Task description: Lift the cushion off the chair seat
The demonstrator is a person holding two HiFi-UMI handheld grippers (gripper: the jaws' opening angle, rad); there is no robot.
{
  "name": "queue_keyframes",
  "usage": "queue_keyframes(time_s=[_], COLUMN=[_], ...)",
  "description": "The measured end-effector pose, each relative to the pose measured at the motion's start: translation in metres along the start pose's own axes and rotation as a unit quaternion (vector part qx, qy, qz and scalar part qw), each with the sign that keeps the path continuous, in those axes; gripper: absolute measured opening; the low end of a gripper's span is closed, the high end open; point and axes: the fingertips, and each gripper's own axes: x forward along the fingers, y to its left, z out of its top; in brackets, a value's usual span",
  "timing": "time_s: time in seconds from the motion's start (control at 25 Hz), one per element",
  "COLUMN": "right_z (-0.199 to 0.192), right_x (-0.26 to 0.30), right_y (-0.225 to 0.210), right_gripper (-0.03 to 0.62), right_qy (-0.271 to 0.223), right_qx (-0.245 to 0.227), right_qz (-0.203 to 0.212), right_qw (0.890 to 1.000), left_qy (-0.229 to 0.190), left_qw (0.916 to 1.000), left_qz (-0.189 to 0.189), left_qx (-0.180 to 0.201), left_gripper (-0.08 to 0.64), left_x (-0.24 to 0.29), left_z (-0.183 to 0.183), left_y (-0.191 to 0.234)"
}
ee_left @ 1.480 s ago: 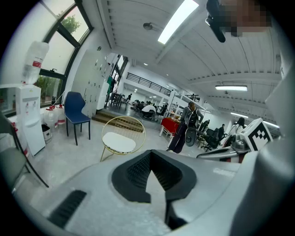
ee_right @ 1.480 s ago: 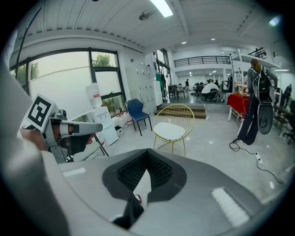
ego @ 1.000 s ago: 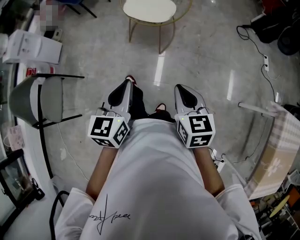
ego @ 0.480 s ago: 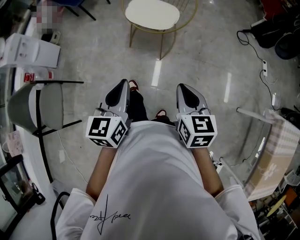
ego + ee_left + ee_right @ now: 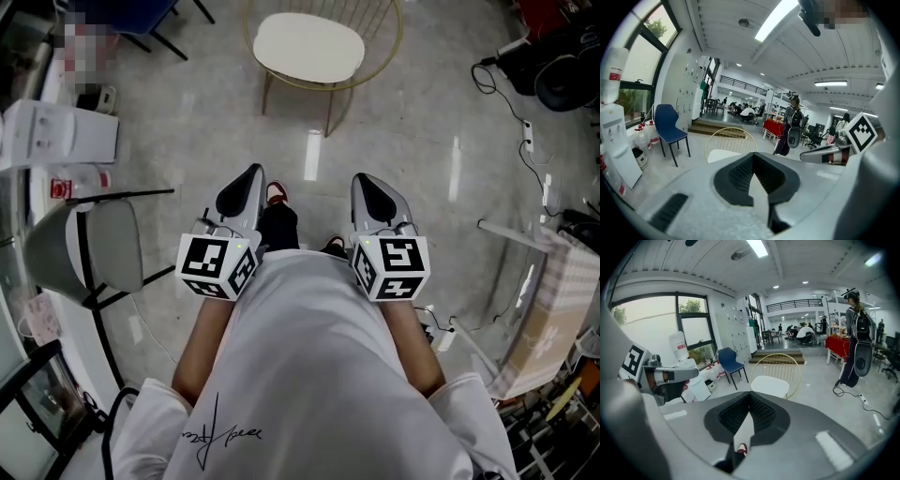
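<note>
Gold wire forms the single chair (image 5: 780, 366) standing on the grey floor (image 5: 422, 122), and one cushion (image 5: 308, 48) lies on its seat: cream, oval, smooth and flat. Two grippers, left gripper (image 5: 246, 183) and right gripper (image 5: 368, 187), sit side by side at the person's waist, each with its jaws pressed together on nothing. The cushion lies straight ahead, well apart from both.
</note>
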Motion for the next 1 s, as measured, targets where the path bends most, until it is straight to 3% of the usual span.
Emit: queue_keyframes(time_s=[0.24,0.52,0.88,1.0], right_z=[0.026,0.05,0.056,0.053], right_x=[0.032,0.066,0.089,0.091], right_y=[0.011,0.03,0.05,0.05], right_gripper=[0.011,0.021,0.051,0.066], right_qy=[-0.01,-0.019,-0.018,-0.011], right_qx=[0.005,0.006,0.01,0.014], right_qz=[-0.024,-0.032,-0.04,-0.042], right_qw=[1.0,0.999,0.999,0.999], left_qy=[-0.006,-0.02,-0.011,-0.01], left_qw=[0.9998,0.9998,0.9998,0.9993], left_qz=[-0.015,-0.005,-0.016,-0.018], left_qx=[0.014,-0.004,-0.009,-0.032], left_gripper=[-0.002,0.0,0.0,0.0], left_x=[0.018,0.02,0.022,0.021], left_z=[0.031,0.055,0.057,0.054], left_y=[0.036,0.089,0.118,0.124])
